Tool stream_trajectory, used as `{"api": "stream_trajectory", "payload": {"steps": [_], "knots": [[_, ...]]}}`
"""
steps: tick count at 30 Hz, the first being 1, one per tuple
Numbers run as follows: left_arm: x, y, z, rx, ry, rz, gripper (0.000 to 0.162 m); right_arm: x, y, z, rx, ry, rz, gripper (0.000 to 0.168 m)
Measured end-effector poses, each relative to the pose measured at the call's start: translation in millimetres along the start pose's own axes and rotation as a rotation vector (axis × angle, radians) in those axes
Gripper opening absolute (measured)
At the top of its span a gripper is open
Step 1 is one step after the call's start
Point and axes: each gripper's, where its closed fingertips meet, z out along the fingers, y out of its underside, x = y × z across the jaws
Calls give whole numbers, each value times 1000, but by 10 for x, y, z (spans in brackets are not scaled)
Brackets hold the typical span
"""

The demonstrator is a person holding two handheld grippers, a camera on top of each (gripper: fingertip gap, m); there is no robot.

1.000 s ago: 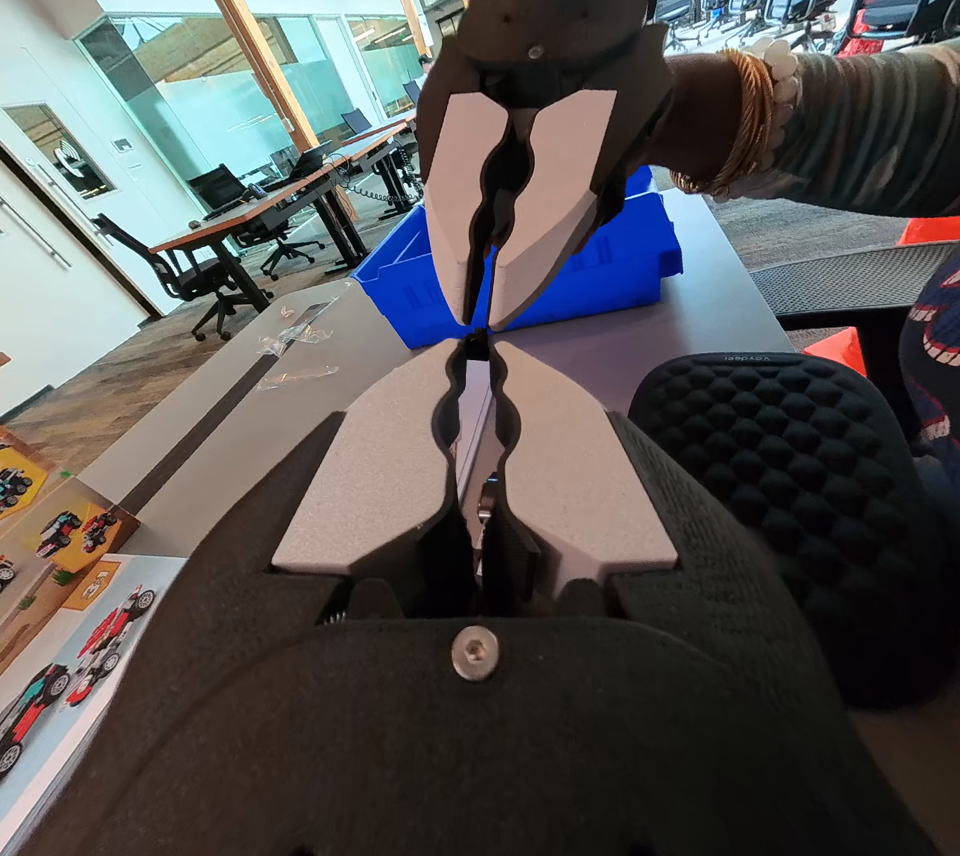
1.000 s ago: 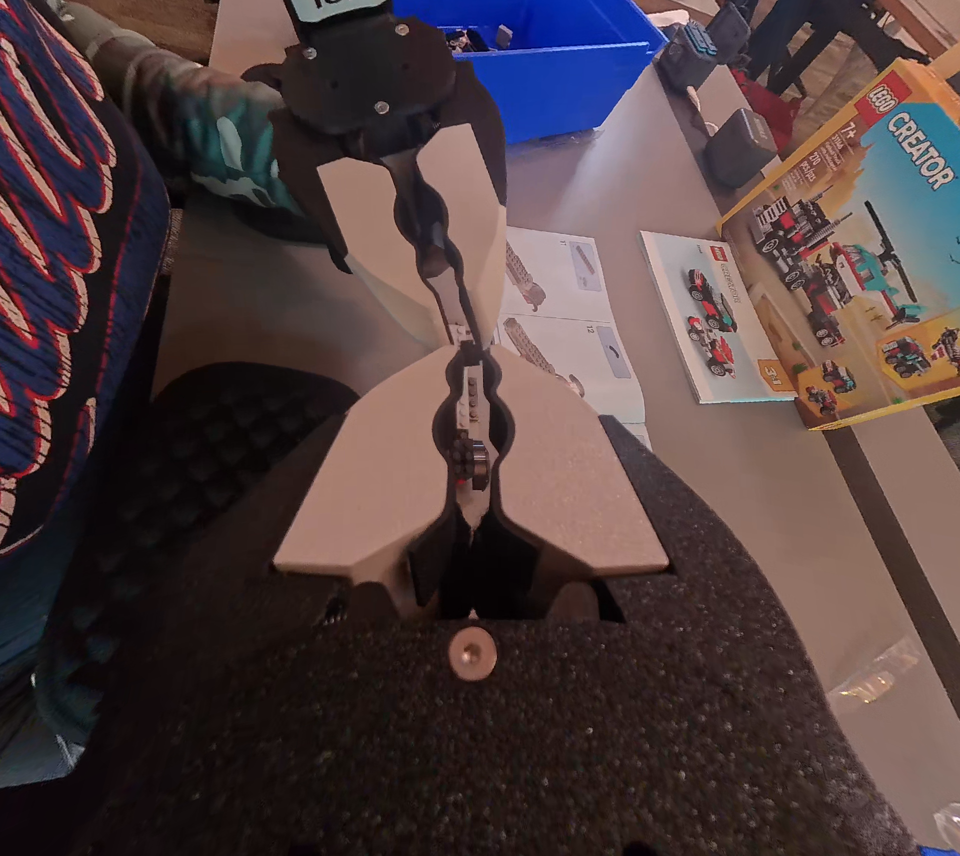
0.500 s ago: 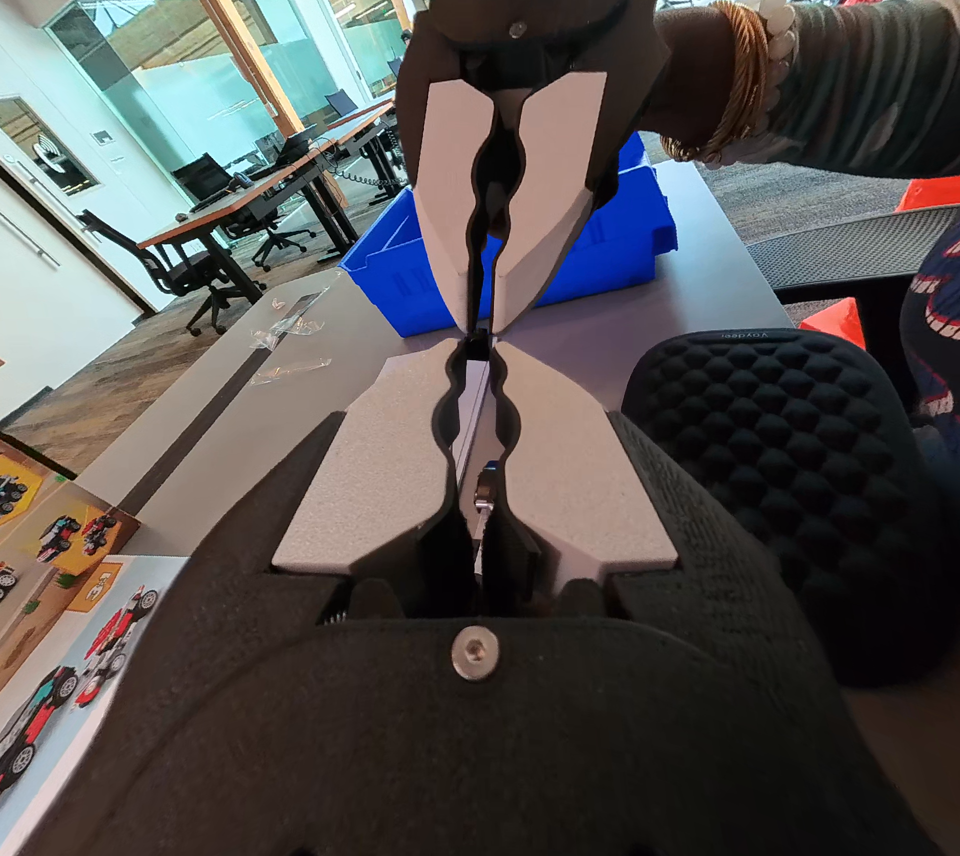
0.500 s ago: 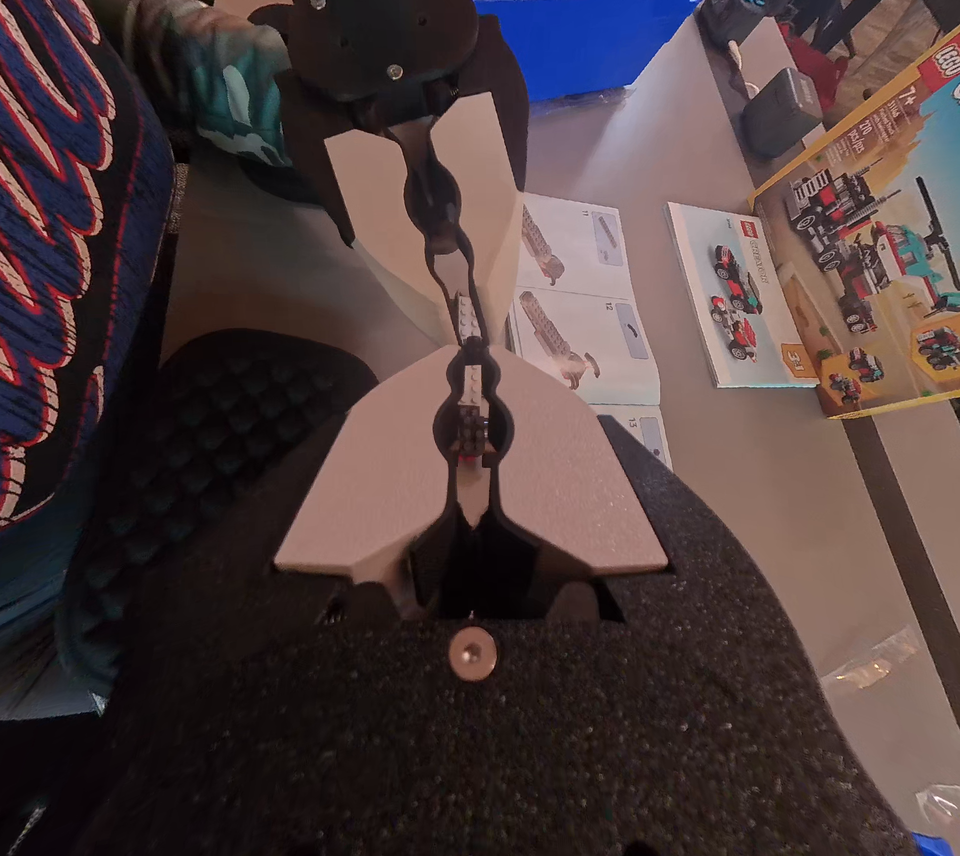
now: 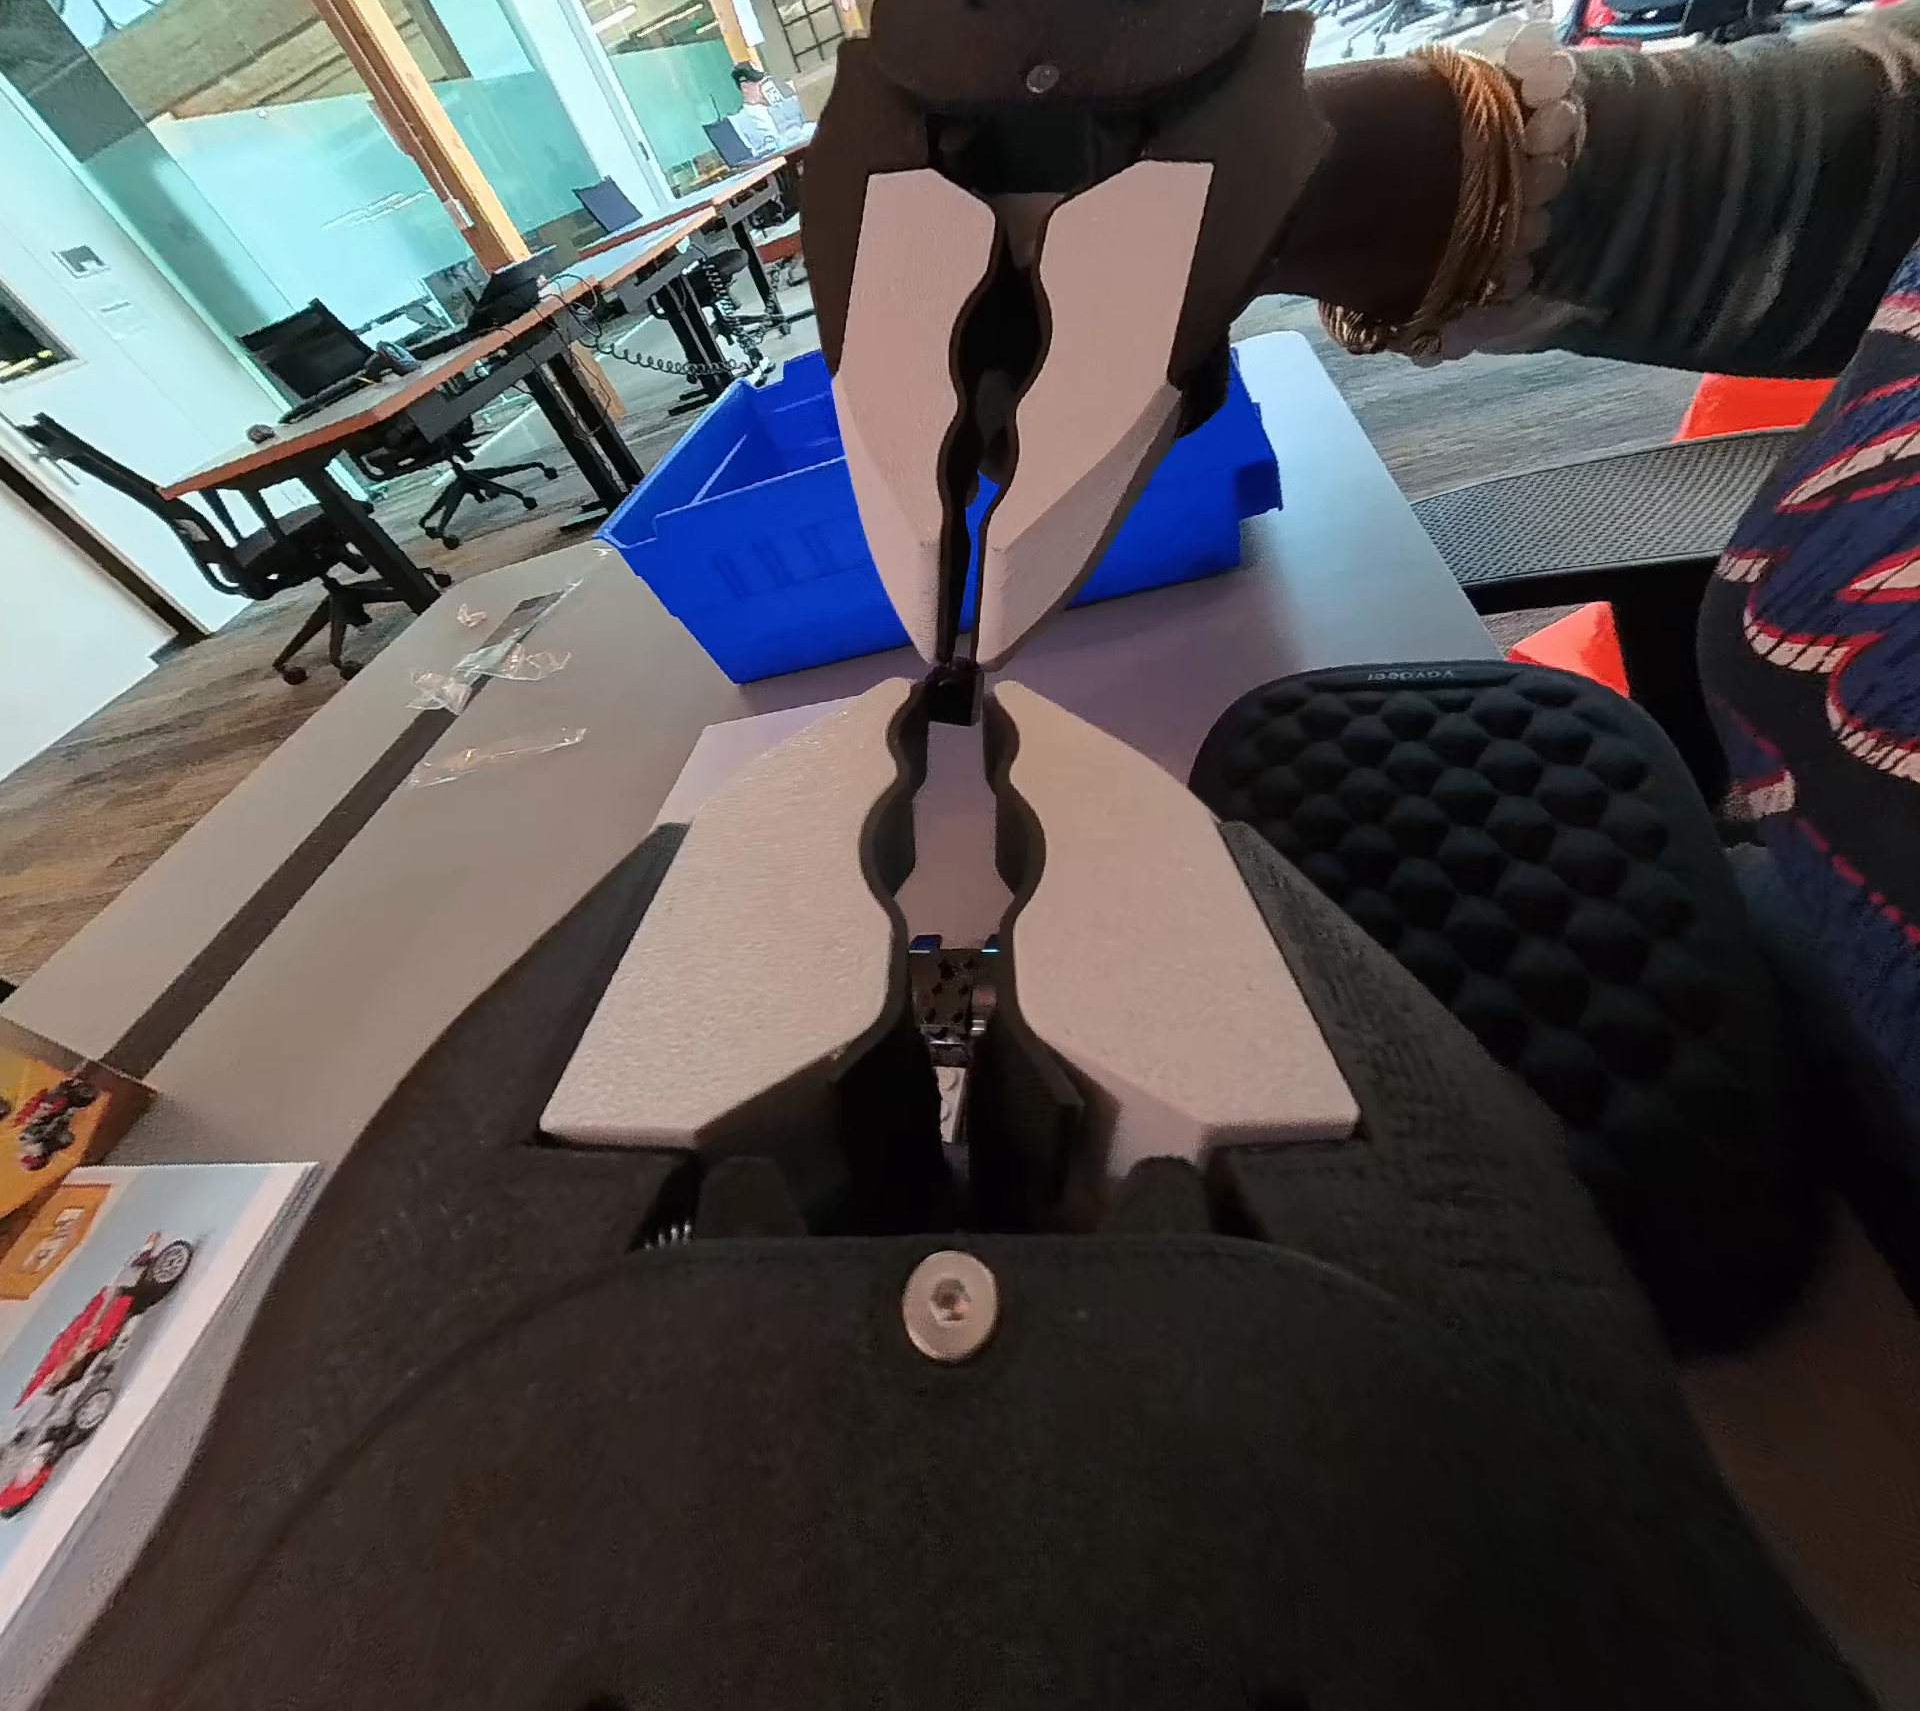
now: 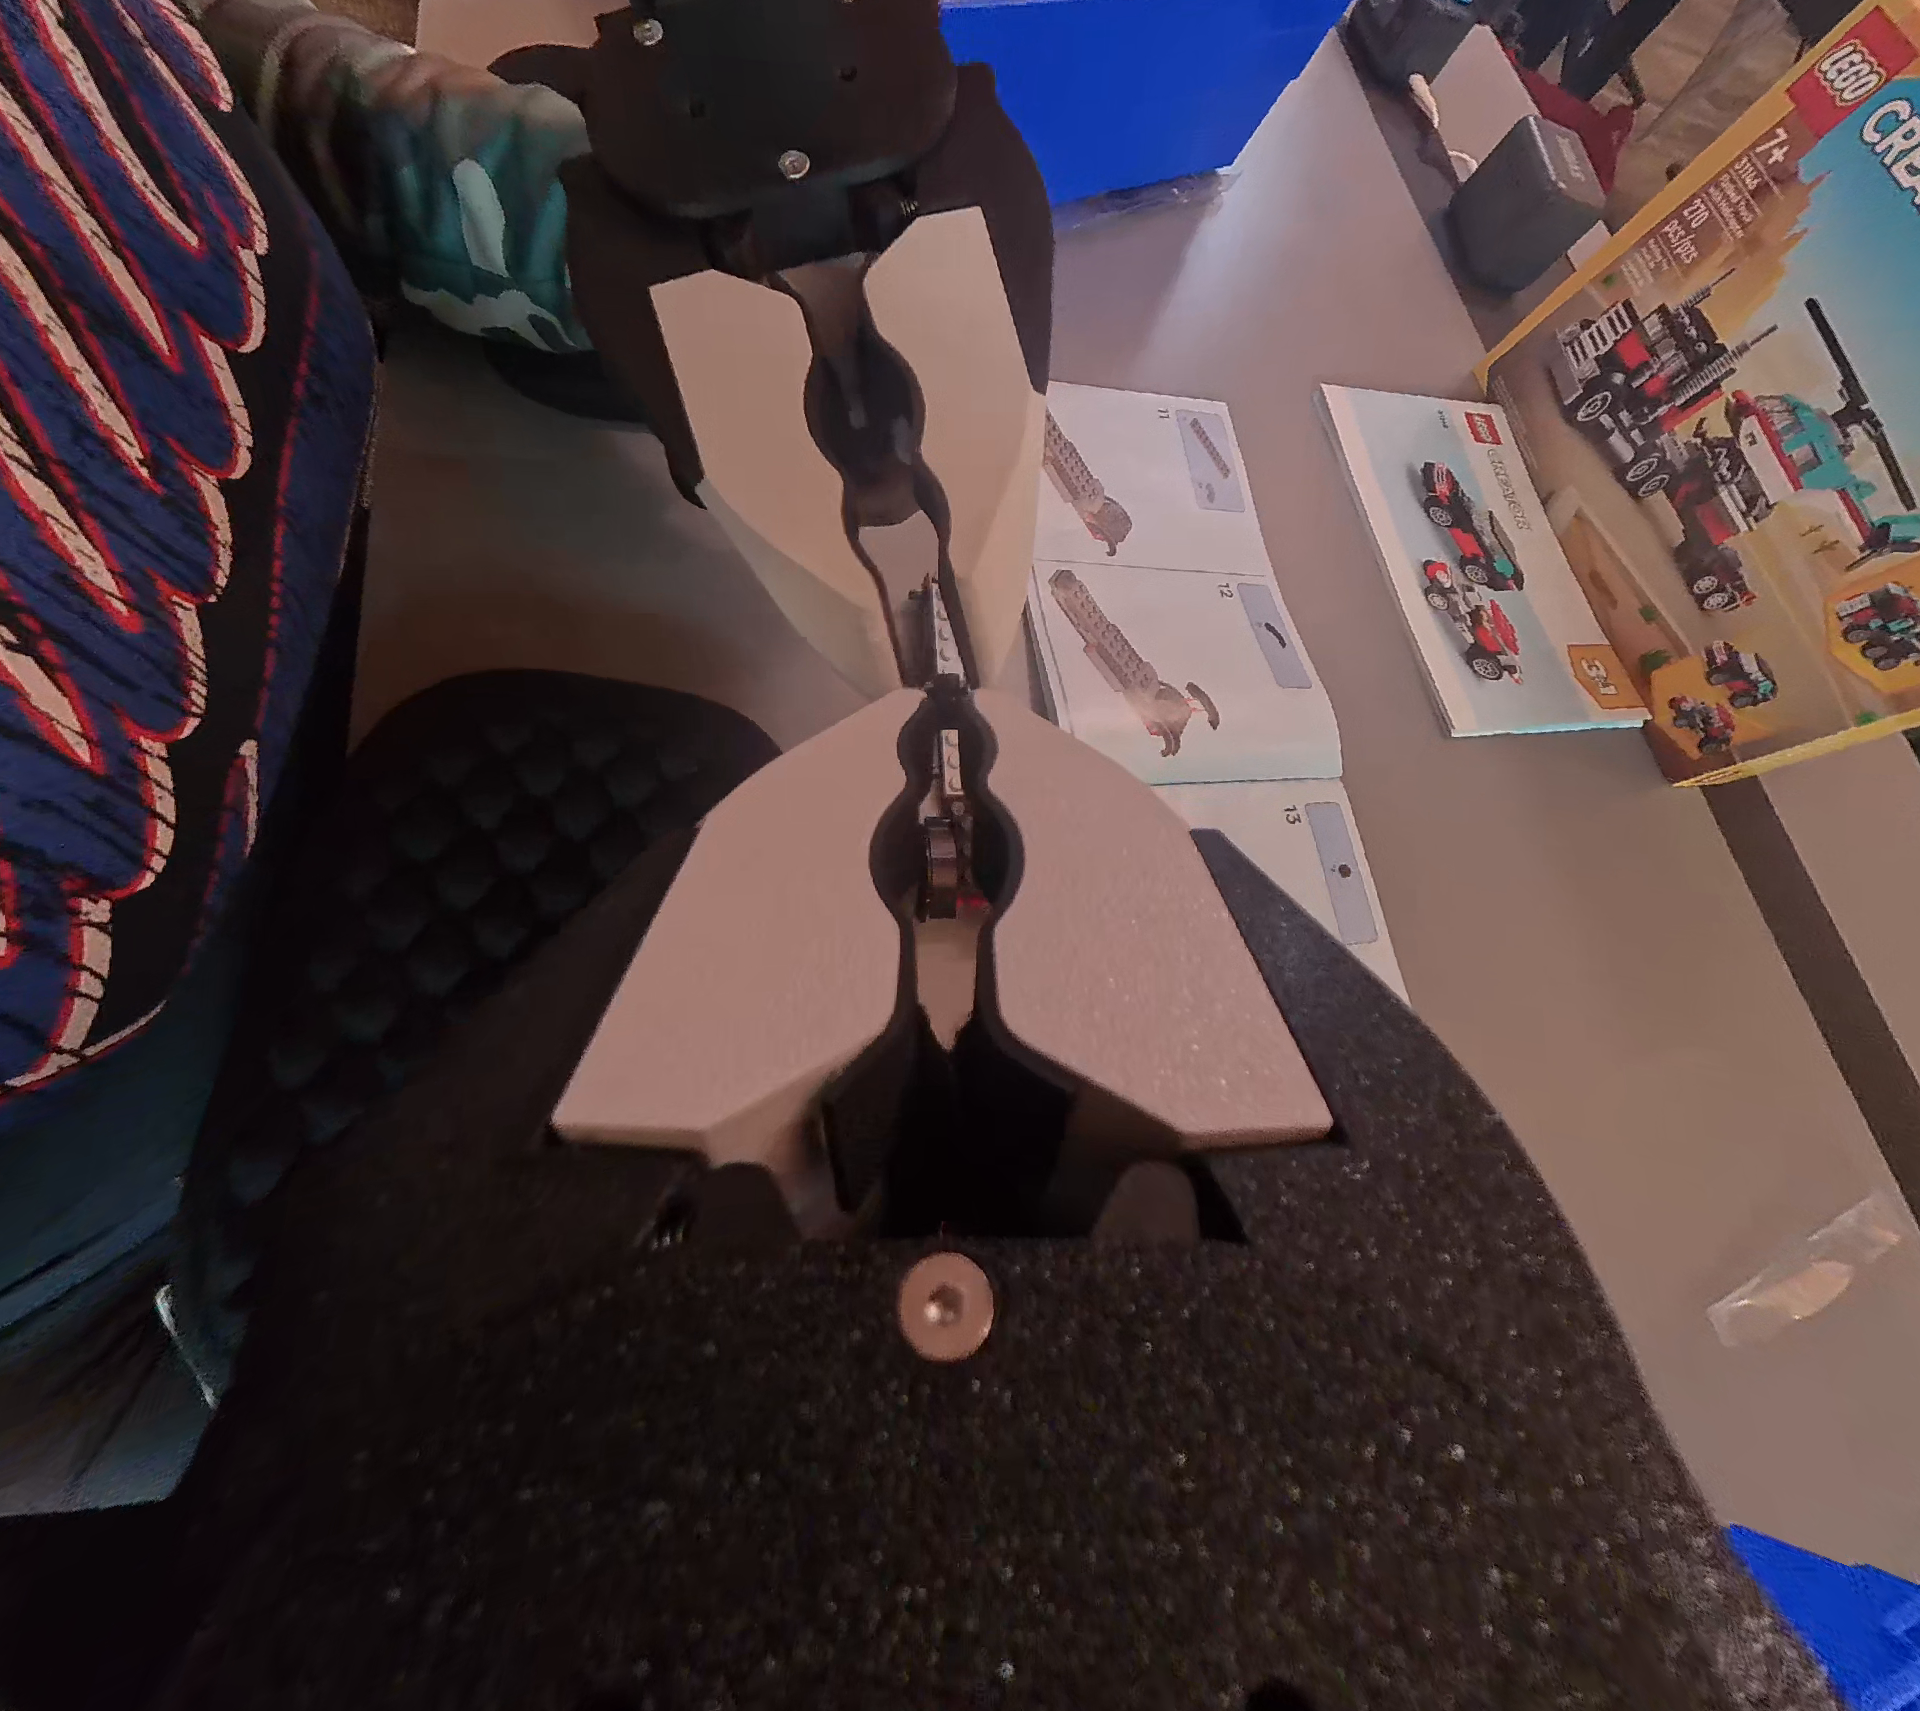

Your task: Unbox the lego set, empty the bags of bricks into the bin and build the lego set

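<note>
Two grippers meet tip to tip above the table (image 6: pixel 1299 1194): the right gripper (image 6: pixel 943 705) and the left gripper (image 5: pixel 951 700) both pinch one grey brick assembly (image 6: pixel 943 752); the blue bin (image 5: pixel 790 539) is at 12 o'clock.

Booklet (image 6: pixel 1465 560) between manual (image 6: pixel 1174 581) and box (image 6: pixel 1756 456)

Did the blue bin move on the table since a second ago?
No. The blue bin sits at the same spot by the table's far end; only the cameras shifted.
</note>
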Motion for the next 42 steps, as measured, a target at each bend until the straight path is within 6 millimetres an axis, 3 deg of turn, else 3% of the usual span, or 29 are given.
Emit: {"api": "stream_trajectory", "payload": {"steps": [8,18,26,29,34,42], "knots": [[-34,88,-28,-36,7,-74,24,97,33,-141,66,65,110,4],[-151,315,-114,-96,-40,-162,28,322,107,-398,317,229,501,4],[-120,503,-93,-192,-33,-129,29,297,273,-350,268,256,589,4],[-60,713,-140,-356,39,-110,32,290,336,-321,227,265,590,4],[-141,1022,-266,-570,101,-60,36,237,427,-202,189,233,632,4],[-83,1204,-108,-659,181,-71,32,141,609,-33,125,181,762,4]]}}
